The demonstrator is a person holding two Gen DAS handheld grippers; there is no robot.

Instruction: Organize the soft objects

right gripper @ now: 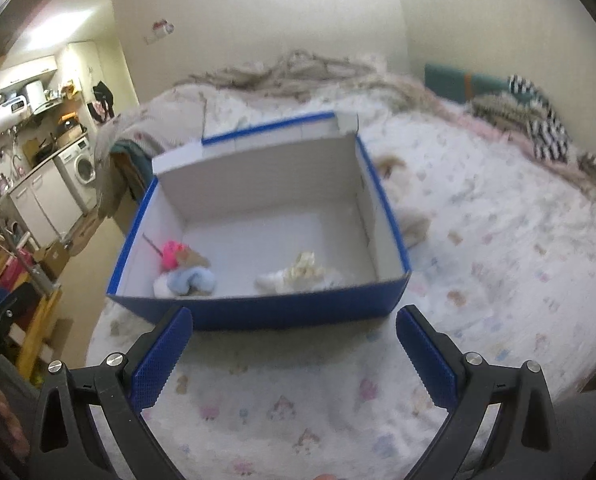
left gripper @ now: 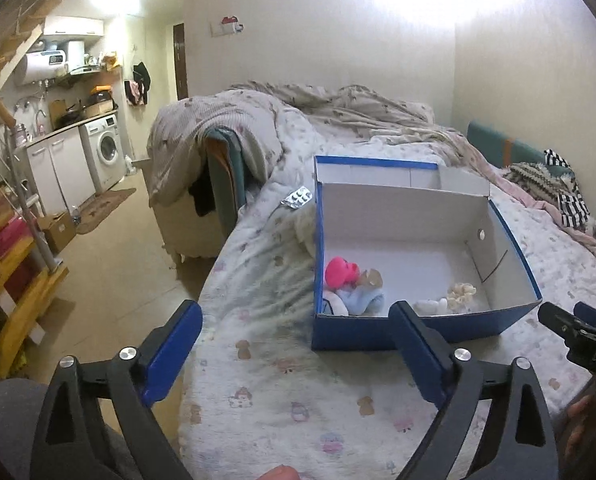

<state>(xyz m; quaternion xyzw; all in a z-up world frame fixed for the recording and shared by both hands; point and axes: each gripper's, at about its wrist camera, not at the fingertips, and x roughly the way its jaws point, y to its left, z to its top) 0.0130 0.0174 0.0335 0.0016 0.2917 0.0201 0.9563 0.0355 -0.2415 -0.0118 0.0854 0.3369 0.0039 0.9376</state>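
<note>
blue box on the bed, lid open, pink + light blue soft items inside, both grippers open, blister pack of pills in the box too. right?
One thing is off: the blister pack is not in the blue box. It lies on the bedspread outside the box's far left corner, as the left wrist view shows. The rest holds: lid open, pink item and light blue item inside, left gripper and right gripper both open.

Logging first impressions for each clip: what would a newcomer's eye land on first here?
The open blue box on the patterned bed cover dominates both views. Inside, at its near wall, lie a bright pink soft item above a pale blue one, with cream pieces to their right. Both grippers, left and right, are open and empty.
</note>
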